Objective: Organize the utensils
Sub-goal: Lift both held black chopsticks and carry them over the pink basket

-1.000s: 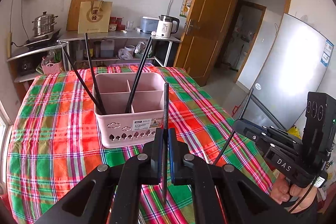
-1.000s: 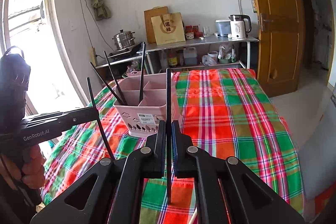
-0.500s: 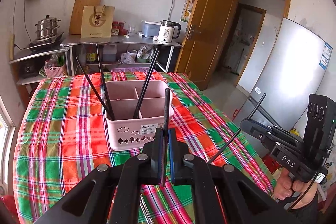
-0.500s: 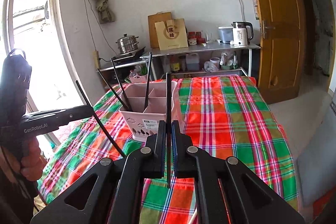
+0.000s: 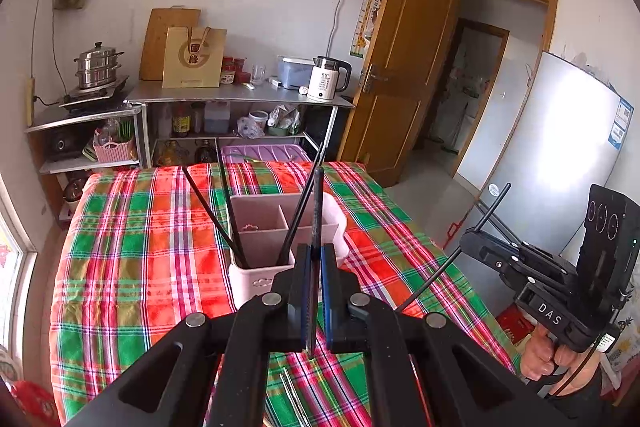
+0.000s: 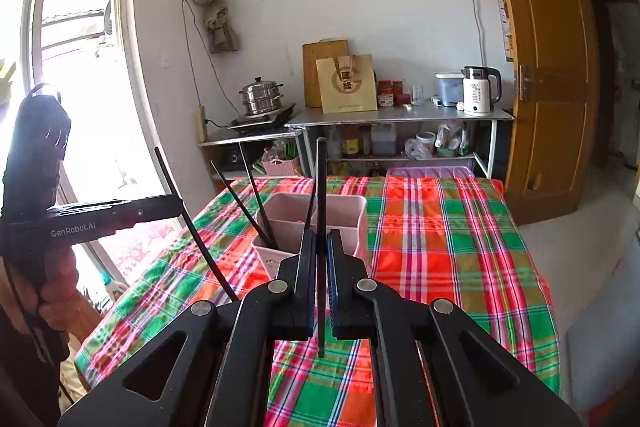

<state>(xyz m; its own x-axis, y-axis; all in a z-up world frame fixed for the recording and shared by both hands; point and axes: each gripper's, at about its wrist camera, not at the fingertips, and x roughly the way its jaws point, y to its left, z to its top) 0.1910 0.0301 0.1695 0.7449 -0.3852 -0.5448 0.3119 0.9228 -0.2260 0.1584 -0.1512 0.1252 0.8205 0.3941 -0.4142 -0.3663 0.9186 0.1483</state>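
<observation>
- Two black chopsticks are in our grip: the left gripper (image 5: 314,291) is clamped on one black chopstick (image 5: 317,203), which stands upright between its ribbed blue pads, and the right gripper (image 6: 321,279) is clamped on the other chopstick (image 6: 321,187) in the same way.
- We read "GenRobot.AI" in white on the side of the left gripper in the right wrist view, and "DAS" on the right gripper (image 5: 472,247) in the left wrist view.
- The pink plastic utensil basket (image 5: 256,281) sits on the plaid tablecloth (image 5: 132,267), just beyond our fingertips; it is rectangular with rounded corners, split by partitions, with small cut-out shapes along its front wall.
- Three thin black chopsticks (image 5: 208,205) already lean in its near compartments, two to the left and one at the middle.
- The cloth is a woven check of red, green and white.
- On the steel shelf behind, a white kettle (image 5: 326,85) shows "55" on its body, and a tan paper bag (image 5: 194,59) bears a round gold emblem with characters we cannot make out.
</observation>
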